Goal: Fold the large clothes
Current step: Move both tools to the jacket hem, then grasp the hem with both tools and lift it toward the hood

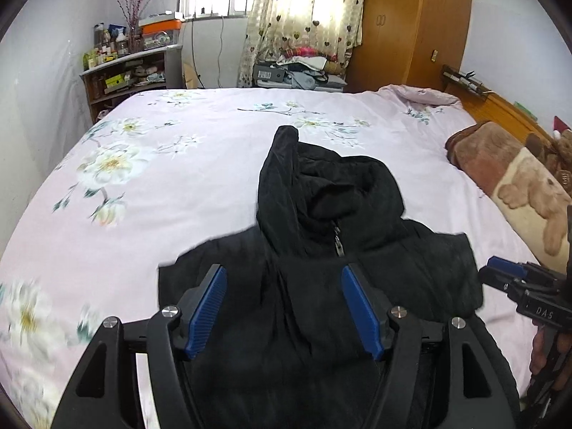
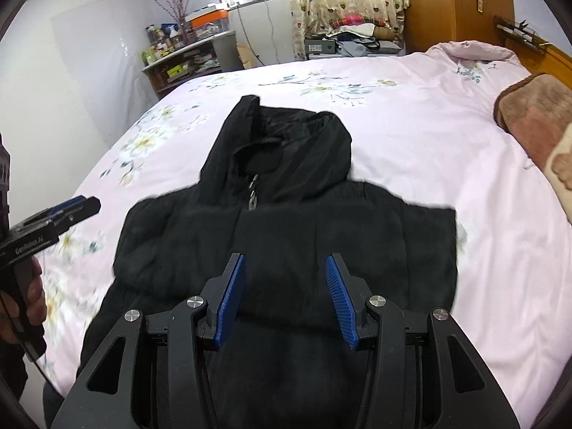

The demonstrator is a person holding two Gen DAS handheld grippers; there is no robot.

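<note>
Black jacket [image 1: 321,250] lies flat mid-bed; bare pink sheet [image 1: 161,178] surrounds it. Both tongs [image 1: 284,307] [image 2: 285,296] gape, empty.

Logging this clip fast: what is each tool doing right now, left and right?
Left tool: open, holding nothing, above the black jacket.
Right tool: open, holding nothing, over the same jacket.

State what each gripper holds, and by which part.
Nothing. The left tongs and right tongs stand open above the black jacket, nothing between their pads.
</note>
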